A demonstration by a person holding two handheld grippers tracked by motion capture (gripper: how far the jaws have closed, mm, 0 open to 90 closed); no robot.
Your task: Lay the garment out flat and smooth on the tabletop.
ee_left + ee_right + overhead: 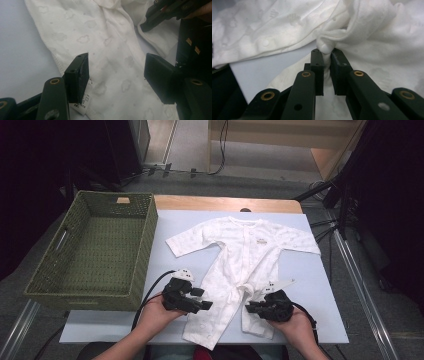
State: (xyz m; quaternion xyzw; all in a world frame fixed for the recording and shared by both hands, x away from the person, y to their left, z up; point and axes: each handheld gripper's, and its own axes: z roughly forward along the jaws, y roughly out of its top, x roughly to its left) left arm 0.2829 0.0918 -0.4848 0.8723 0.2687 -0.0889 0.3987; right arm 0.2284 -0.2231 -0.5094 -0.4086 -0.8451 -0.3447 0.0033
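From the high view, a white baby romper lies spread flat on the pale sheet covering the desk, sleeves out, legs toward the person. The left gripper sits beside the garment's left leg, and the right gripper is at the other leg near the crotch. A green woven basket stands to the left, touching the sheet's edge, with nothing visible inside. Beyond the desk are grey floor, trailing cables and dark stands.

In the left gripper view, the jaws stand well apart over the cloud-printed fabric of the romper, with a small care label just under one pad; nothing is pinched, so this gripper is released. The right gripper shows farther off at the top, on the cloth.

In the right gripper view, the jaws are clenched on a bunched fold of the romper, and a knot of fabric puckers just above the pads.

My judgement is that folding is just starting: one side is gripped, the other not. The next move seems to call for the left gripper to close on its leg's edge, so both can lift together and fold the legs up toward the chest without dragging the sheet.
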